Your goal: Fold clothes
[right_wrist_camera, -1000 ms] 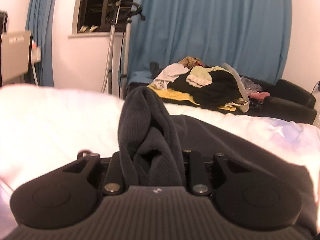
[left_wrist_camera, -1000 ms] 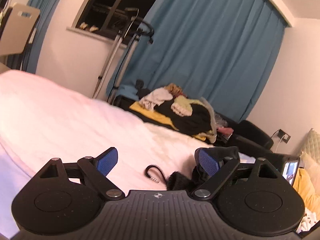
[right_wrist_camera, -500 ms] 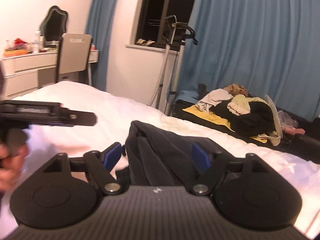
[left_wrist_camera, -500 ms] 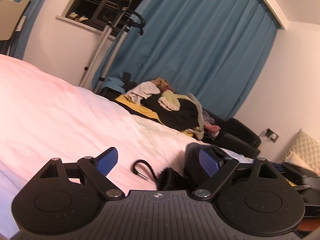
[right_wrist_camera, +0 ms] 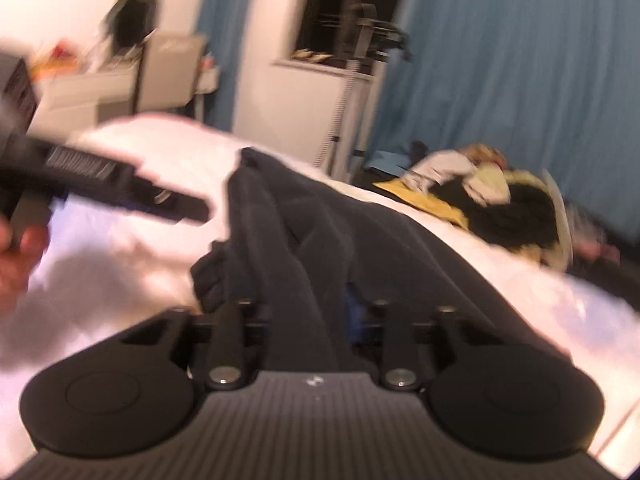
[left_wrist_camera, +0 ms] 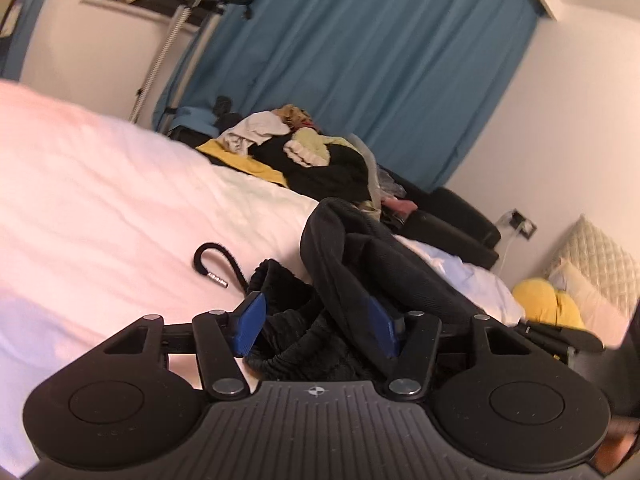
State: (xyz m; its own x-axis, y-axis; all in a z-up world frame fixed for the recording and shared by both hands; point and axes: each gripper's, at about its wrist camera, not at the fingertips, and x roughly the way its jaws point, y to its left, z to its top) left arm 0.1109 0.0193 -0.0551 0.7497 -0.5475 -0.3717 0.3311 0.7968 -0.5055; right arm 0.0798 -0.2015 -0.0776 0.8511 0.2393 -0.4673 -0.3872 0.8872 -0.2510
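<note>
Meanwhile, on the bed:
Garment: dark ribbed knit garment (left_wrist_camera: 360, 264) bunched on the white, softly wrinkled duvet (left_wrist_camera: 100, 184).
Left gripper (left_wrist_camera: 316, 324): blue-padded jaws closing around its folds.
Right gripper (right_wrist_camera: 308, 312): jaws closing, pinching a ridge of the fabric.

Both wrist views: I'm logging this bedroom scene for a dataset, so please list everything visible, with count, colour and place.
dark garment: one, black, on the bed, bunched between both grippers' fingers
drawstring: one, black with metal tip, on the sheet left of the garment
bed: one, white sheet, foreground
clothes pile: one heap, black, yellow, cream, beyond the bed
curtain: blue, back wall
stand: one, grey pole, by the window
pillows: cream and yellow, far right
chair: one, beige, blurred, by a white desk
left gripper: black, blue pads, closing around the garment
right gripper: black, closing on the garment
hand: one, left edge of the right wrist view
</note>
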